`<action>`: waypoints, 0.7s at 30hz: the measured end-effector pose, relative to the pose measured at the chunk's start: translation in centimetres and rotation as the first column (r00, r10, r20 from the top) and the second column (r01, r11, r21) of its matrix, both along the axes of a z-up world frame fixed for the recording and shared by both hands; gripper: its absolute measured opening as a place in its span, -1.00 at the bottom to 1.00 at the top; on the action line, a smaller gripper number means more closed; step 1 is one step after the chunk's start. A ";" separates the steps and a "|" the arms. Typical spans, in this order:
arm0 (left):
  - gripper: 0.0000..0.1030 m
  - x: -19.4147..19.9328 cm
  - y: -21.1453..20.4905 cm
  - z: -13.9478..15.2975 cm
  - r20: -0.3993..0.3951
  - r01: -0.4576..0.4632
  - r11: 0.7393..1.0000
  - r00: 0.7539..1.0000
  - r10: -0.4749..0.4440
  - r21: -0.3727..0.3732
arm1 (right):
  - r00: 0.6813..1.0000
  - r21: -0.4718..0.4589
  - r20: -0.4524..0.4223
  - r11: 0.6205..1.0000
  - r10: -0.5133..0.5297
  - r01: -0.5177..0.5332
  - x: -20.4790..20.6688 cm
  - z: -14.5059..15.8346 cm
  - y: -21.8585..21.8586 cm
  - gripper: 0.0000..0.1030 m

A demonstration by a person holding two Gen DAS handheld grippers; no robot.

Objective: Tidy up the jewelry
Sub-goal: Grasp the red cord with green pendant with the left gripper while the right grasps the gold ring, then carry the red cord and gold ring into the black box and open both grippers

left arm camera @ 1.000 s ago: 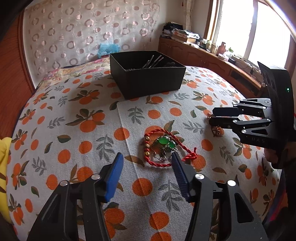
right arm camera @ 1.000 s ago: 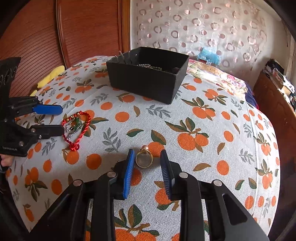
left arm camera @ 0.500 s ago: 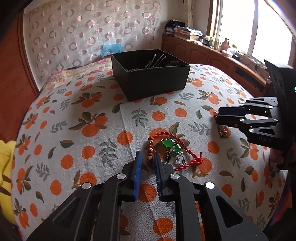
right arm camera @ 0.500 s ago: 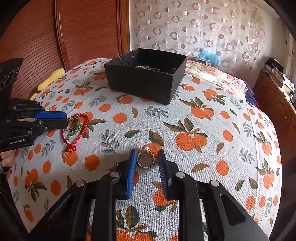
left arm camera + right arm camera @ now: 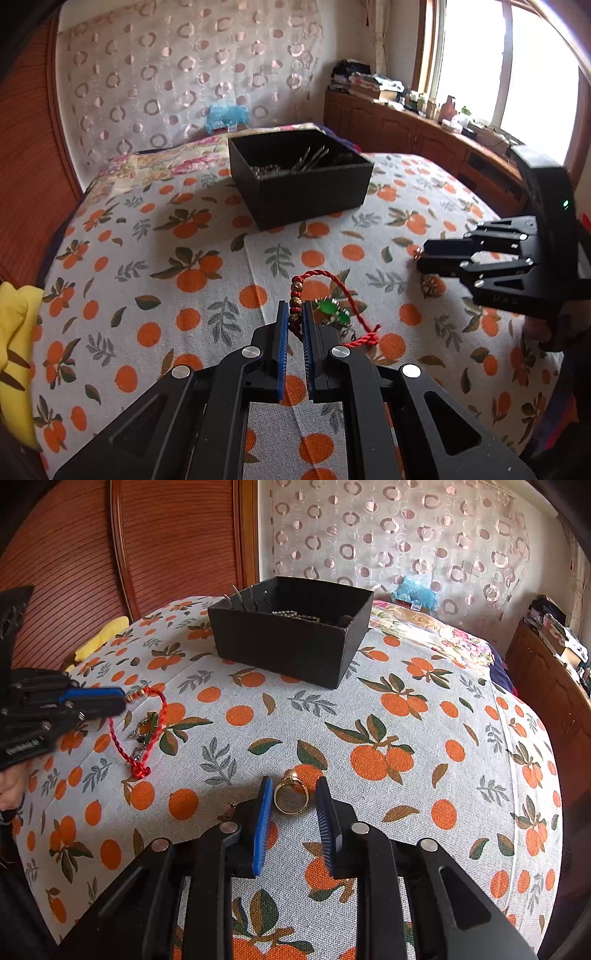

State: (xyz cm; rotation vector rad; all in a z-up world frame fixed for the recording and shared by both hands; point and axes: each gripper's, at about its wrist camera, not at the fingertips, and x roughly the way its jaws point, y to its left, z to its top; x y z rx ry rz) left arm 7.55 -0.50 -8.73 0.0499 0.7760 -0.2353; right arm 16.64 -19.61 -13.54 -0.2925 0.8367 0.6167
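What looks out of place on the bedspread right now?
Nothing damaged or spilled. The red cord bracelet, pinched at its beads by the left hand-held gripper, and the gold ring between the right hand-held gripper's fingers are outside the black box.

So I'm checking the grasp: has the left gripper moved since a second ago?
Yes. The left gripper has moved forward toward the black box, and its jaws have closed on the red bracelet.

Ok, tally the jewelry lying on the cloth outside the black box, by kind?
Red cord bracelet: 1
Green-stone piece: 1
Gold ring: 1
Total: 3, plus a small brown bit, too hidden to identify.
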 end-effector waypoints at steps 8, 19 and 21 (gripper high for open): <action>-0.87 -1.2 -0.5 2.9 0.087 0.006 0.999 0.996 -0.003 -0.037 | 1.000 -0.008 0.007 1.000 0.004 -0.004 -0.1 0.0 0.1 -0.57; -0.87 0.4 -1.2 4.1 0.117 0.019 1.000 0.993 -0.016 -0.025 | 0.999 0.013 0.040 1.000 0.021 -0.021 0.0 1.4 0.5 -0.58; -0.87 1.0 -1.2 4.3 0.122 0.018 1.000 0.992 -0.015 -0.024 | 0.999 0.029 0.044 0.999 0.022 -0.023 0.2 1.8 0.4 -0.58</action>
